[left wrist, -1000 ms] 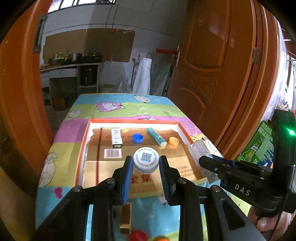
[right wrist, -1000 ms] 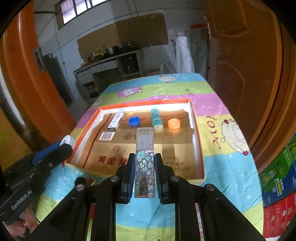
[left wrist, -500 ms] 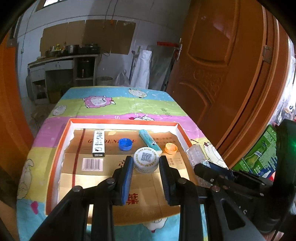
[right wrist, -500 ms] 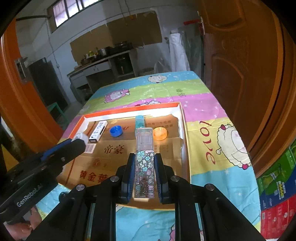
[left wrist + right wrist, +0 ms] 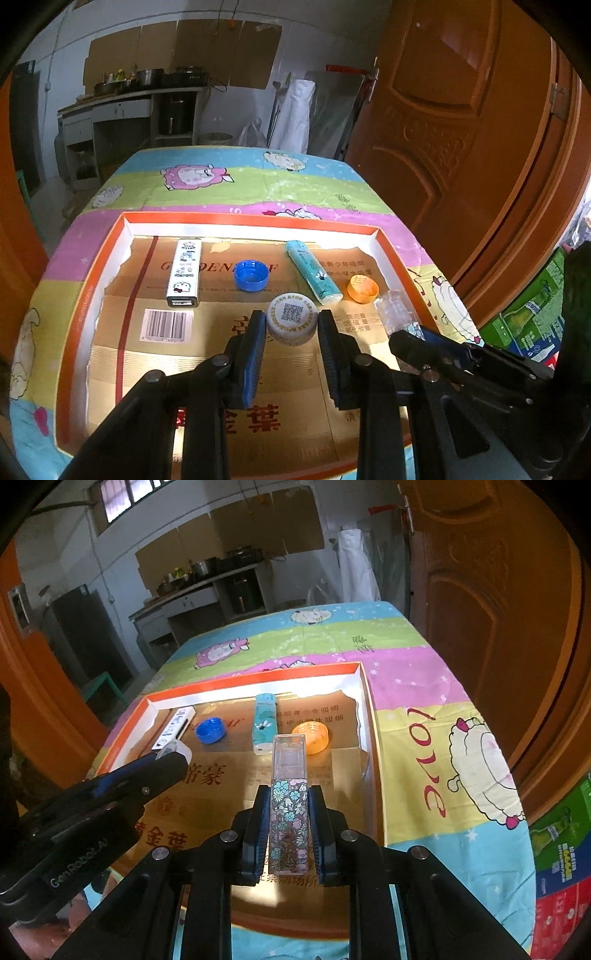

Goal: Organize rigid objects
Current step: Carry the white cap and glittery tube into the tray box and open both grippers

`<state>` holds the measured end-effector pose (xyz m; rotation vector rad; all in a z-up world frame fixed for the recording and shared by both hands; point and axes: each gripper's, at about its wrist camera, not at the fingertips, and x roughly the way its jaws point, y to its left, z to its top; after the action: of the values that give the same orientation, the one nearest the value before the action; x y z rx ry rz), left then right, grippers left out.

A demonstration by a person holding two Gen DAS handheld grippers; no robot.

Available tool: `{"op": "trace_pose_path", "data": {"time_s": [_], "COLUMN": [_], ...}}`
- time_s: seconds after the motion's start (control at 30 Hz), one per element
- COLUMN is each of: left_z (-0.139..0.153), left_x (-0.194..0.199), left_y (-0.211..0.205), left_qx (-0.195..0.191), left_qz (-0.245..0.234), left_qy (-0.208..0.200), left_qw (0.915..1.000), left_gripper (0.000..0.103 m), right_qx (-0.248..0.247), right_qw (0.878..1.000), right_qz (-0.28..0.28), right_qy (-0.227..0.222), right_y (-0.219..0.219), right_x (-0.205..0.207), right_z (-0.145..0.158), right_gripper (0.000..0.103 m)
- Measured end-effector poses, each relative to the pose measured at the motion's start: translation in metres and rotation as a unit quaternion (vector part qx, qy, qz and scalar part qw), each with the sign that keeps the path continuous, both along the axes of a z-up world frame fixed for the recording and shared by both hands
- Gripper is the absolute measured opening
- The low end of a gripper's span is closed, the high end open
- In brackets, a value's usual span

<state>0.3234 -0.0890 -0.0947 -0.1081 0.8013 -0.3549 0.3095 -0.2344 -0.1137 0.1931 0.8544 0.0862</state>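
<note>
My left gripper (image 5: 291, 325) is shut on a white cap (image 5: 292, 323) with a QR code on top, held above the cardboard floor of an orange-rimmed box (image 5: 251, 219). My right gripper (image 5: 289, 812) is shut on a floral-patterned lighter (image 5: 289, 805) with a clear top, over the box's (image 5: 255, 675) right half. On the floor of the box lie a white cartoon-printed lighter (image 5: 183, 273), a blue cap (image 5: 251, 275), a teal lighter (image 5: 313, 271) and an orange cap (image 5: 362, 288). The right gripper (image 5: 424, 341) shows at the right in the left wrist view.
The box sits on a table with a colourful cartoon cloth (image 5: 424, 709). A brown wooden door (image 5: 461, 129) stands close on the right. Green and red cartons (image 5: 561, 867) lie on the floor beside the table. A counter with pots (image 5: 129, 92) is at the far wall.
Both grippers have moved forward and down over the box with their objects held. The box contents now look larger and nearer in both views.
</note>
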Motion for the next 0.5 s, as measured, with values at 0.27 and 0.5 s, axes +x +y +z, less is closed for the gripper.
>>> {"op": "trace_pose_path", "data": {"time_s": [0.27, 0.5], "left_z": [-0.014, -0.027], "left_x": [0.012, 0.021], "left_y": [-0.002, -0.005], "left_qx": [0.006, 0.019], "left_qz": [0.002, 0.005], "left_qy": [0.018, 0.040], "left_qw": [0.9998, 0.9990], "left_gripper": [0.029, 0.029], "right_qx": [-0.005, -0.007], "right_qw": [1.000, 1.000], "right_qz": [0.002, 0.007], "right_qy": [0.008, 0.018], "right_y": [-0.001, 0.001], "right_x": [0.007, 0.012], "right_z": [-0.009, -0.018], "right_gripper": [0.021, 0.021]}}
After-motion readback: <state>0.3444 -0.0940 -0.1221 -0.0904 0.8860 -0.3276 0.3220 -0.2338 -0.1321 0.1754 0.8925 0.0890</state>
